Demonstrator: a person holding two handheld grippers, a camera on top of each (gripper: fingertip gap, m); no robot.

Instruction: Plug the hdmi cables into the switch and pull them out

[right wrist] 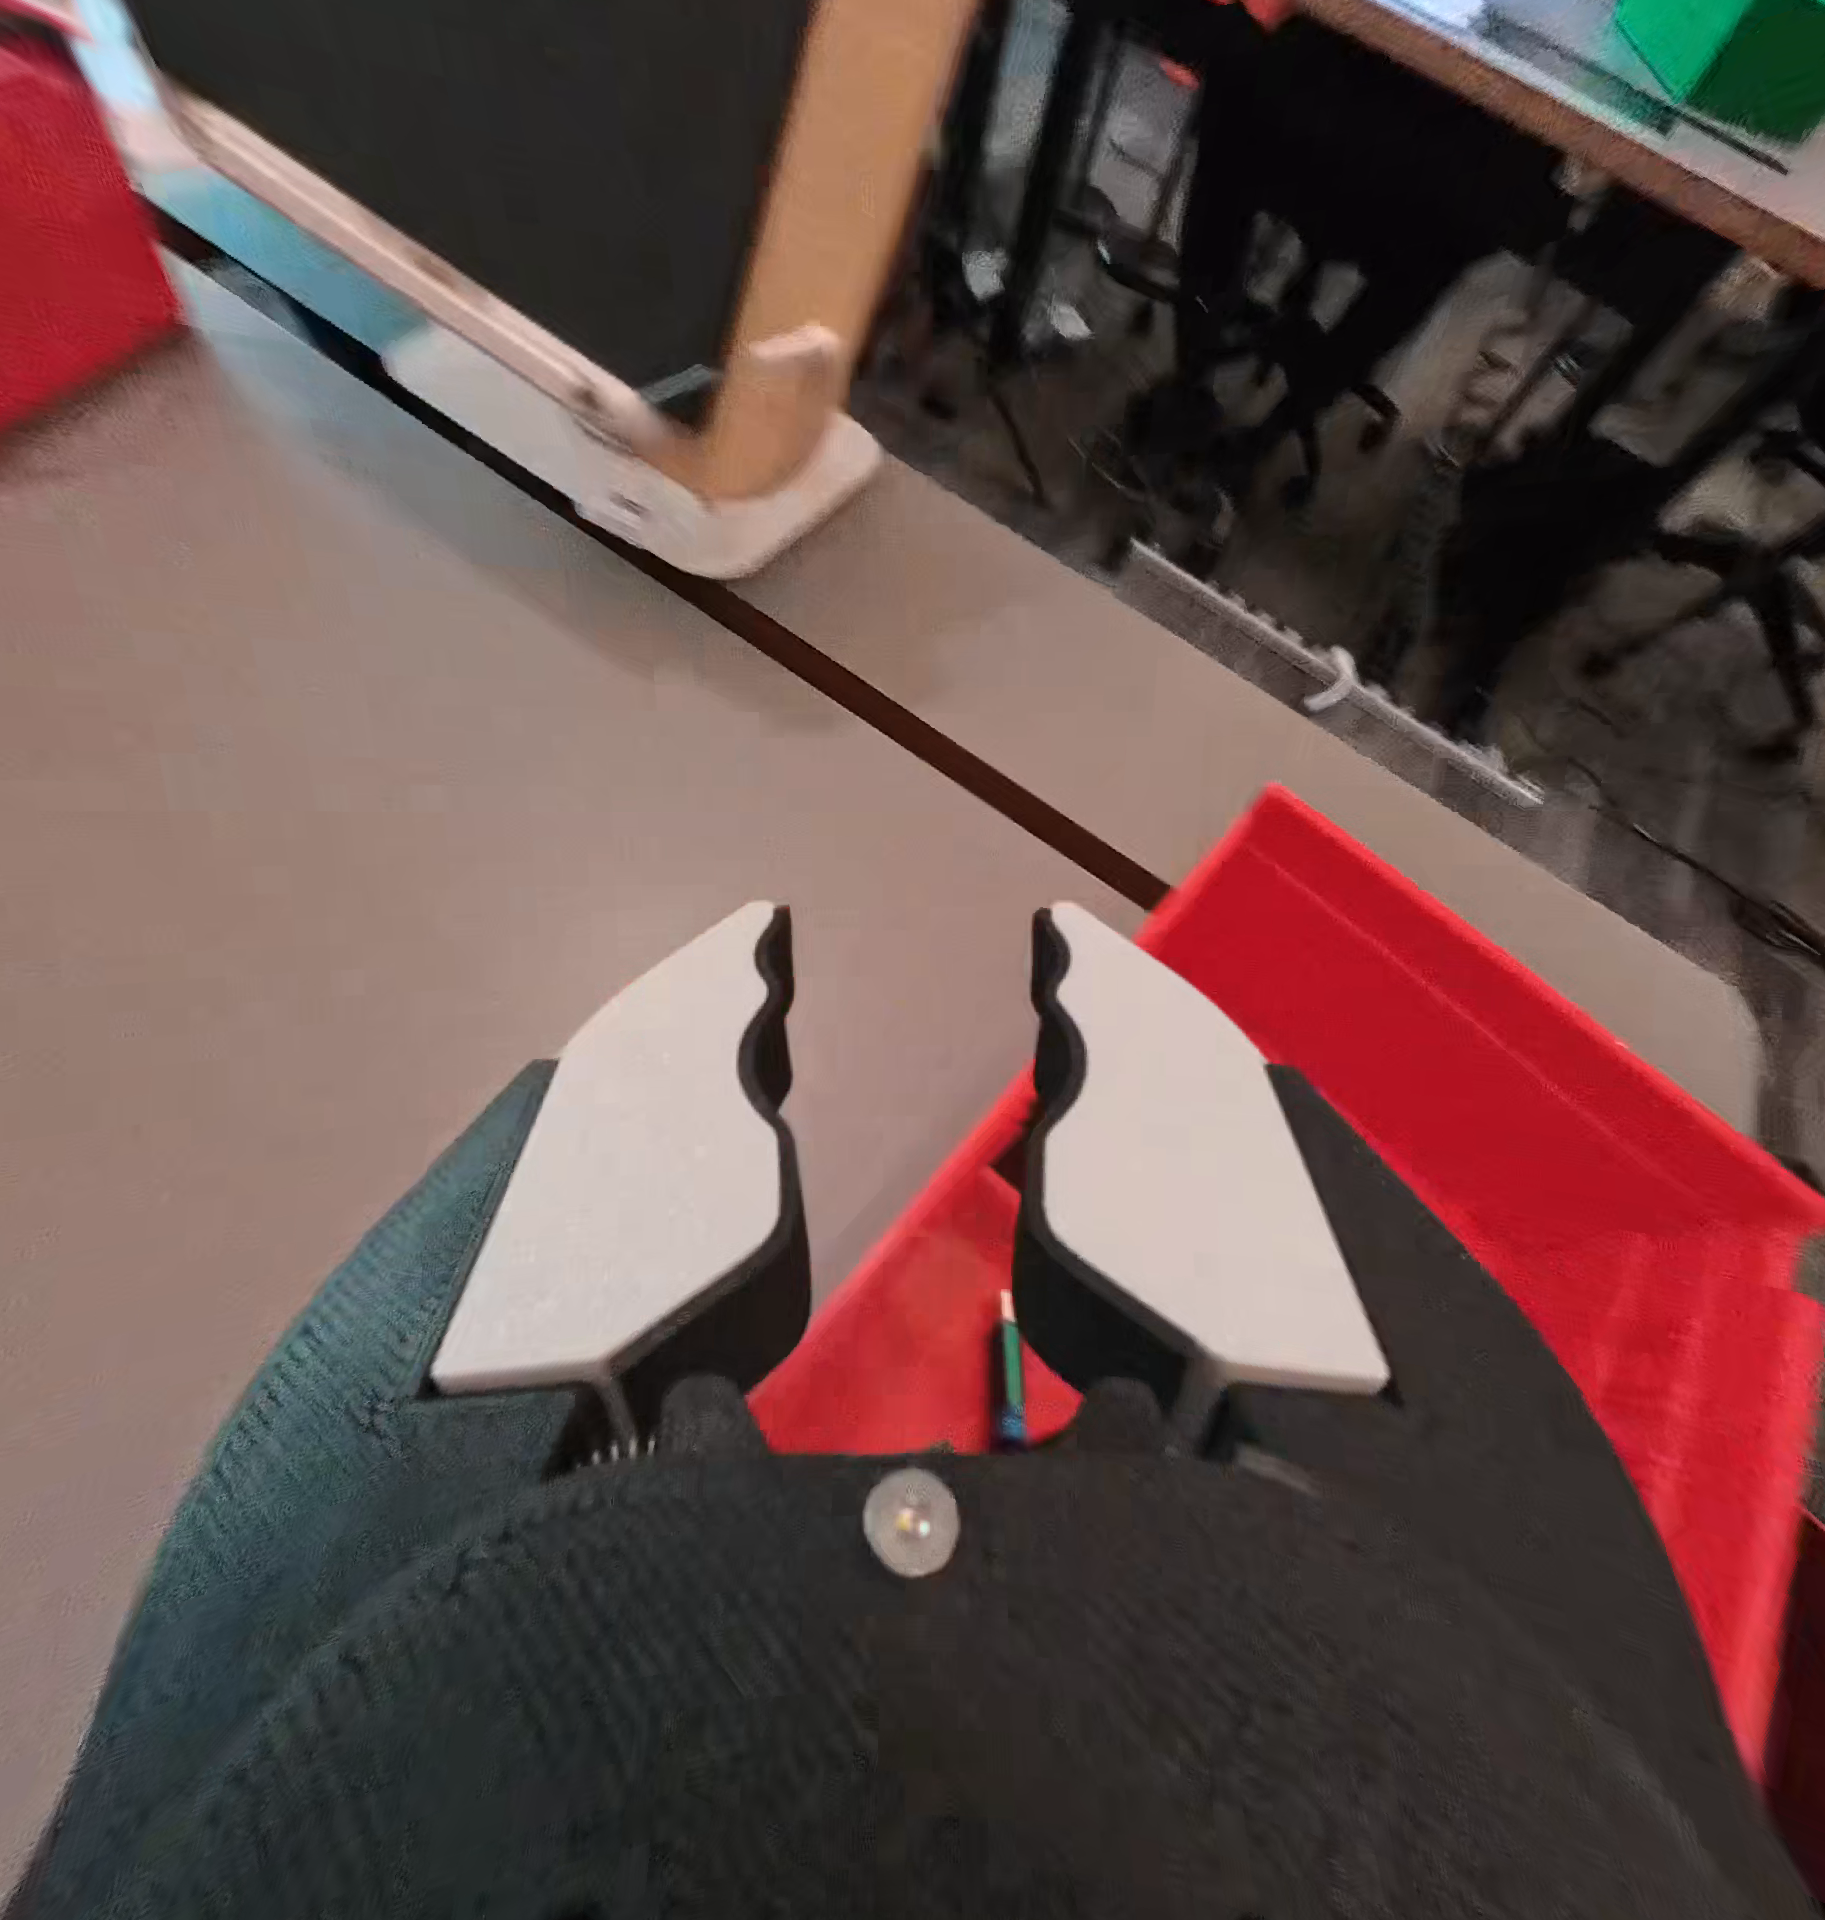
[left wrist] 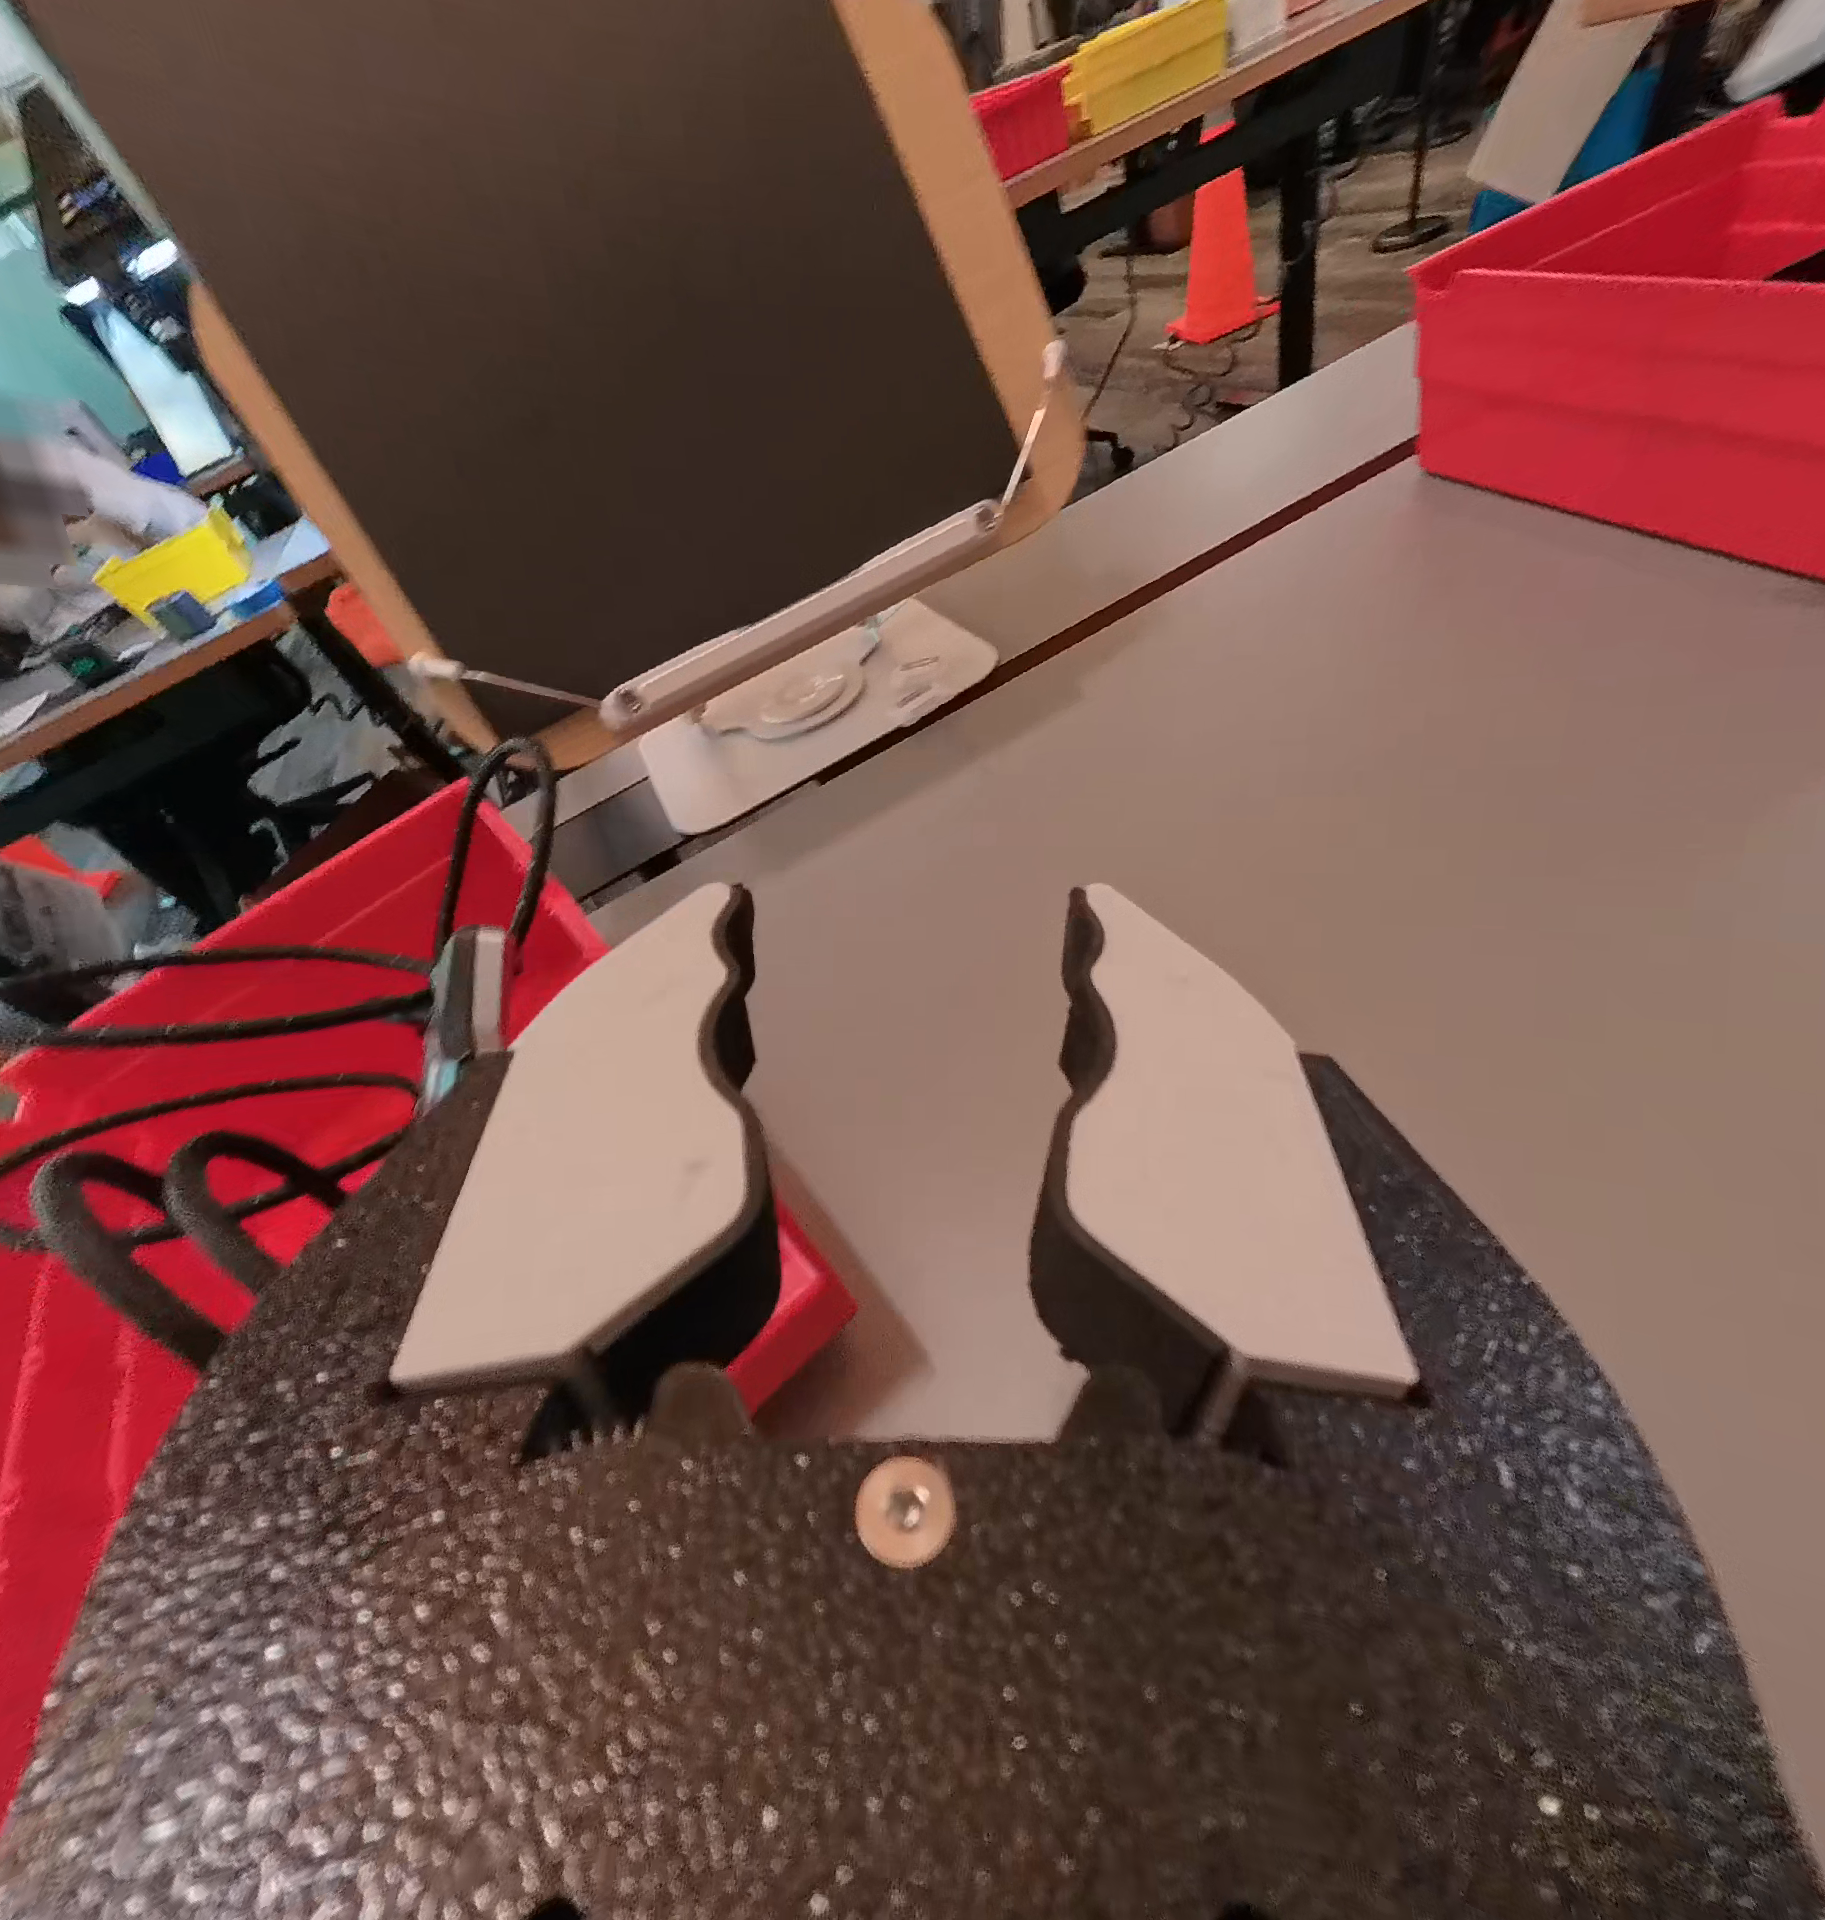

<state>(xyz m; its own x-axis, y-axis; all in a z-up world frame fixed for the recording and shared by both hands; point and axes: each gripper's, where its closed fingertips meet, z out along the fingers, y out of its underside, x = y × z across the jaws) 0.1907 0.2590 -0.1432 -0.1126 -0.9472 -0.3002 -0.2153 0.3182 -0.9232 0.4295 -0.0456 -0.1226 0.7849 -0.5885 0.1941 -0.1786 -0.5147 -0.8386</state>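
Observation:
In the left wrist view my left gripper (left wrist: 908, 914) is open and empty above the grey table (left wrist: 1303, 935). To its left, black braided HDMI cables (left wrist: 212, 1039) loop inside a red bin (left wrist: 264, 1091), and a small dark switch box (left wrist: 468, 997) stands on edge among them, partly hidden behind my left finger. In the right wrist view my right gripper (right wrist: 910, 935) is open and empty over the table (right wrist: 316, 727), at the near edge of another red bin (right wrist: 1407, 1091). A thin green pen-like item (right wrist: 1009, 1361) lies in that bin.
A dark panel in a tan frame (left wrist: 575, 312) stands on a white base (left wrist: 814, 696) at the table's far edge; it also shows in the right wrist view (right wrist: 534, 187). A third red bin (left wrist: 1666, 416) sits far right. Other tables, yellow bins and an orange cone lie beyond.

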